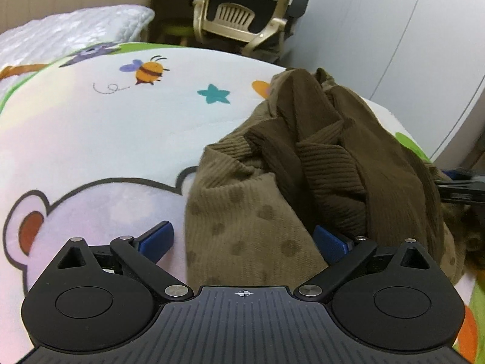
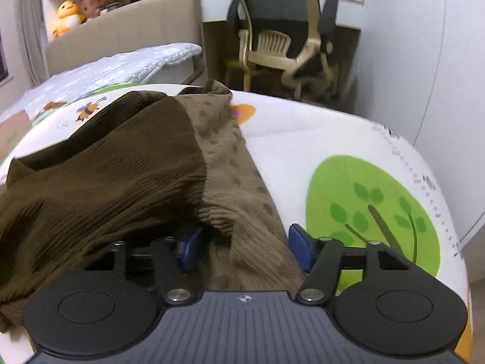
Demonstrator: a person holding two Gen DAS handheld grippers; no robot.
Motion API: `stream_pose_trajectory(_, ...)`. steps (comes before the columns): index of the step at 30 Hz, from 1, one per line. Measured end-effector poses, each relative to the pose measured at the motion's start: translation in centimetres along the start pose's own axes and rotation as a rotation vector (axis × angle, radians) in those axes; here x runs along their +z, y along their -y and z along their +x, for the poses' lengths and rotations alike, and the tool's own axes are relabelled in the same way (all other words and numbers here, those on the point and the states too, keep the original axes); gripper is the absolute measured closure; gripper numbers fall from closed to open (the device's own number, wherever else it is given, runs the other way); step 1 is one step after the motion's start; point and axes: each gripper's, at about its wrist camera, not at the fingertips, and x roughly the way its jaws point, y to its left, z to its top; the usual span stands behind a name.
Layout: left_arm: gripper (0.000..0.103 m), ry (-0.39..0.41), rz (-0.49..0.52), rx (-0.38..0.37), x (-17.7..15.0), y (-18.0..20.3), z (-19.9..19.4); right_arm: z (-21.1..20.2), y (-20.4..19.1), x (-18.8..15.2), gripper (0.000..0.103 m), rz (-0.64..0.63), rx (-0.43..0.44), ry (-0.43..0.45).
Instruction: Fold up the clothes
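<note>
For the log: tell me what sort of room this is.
Most likely a bedroom, perhaps a child's: a bed with a padded headboard, stuffed toys on the shelf behind it, a desk chair, and a cartoon-print cover under the brown garment.

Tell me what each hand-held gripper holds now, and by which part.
Neither has closed on anything. The left hand-held gripper and the right hand-held gripper are both open, each with a fold of the brown garment lying between its fingers.

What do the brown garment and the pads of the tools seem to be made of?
Brown garment: soft ribbed knit or corduroy-like cloth, matte; fine parallel ribs show, and the lighter part has darker dots. Tool pads: probably blue rubber or plastic, smooth and slightly shiny; the pictures leave it open.
</note>
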Motion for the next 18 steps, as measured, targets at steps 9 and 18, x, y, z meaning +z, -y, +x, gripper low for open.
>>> stream_pose_trajectory(9,0.091,0.050,0.126,0.090,-2.9,2.9,-2.4,-6.2,-3.5,-4.7,0.083,-0.092,0.035,-0.009)
stream_pose_trajectory(18,0.089,0.004,0.253,-0.031,-13.6,5.2,-12.9,-16.8,-4.3,-12.3,0.078,-0.167,0.114,-0.014)
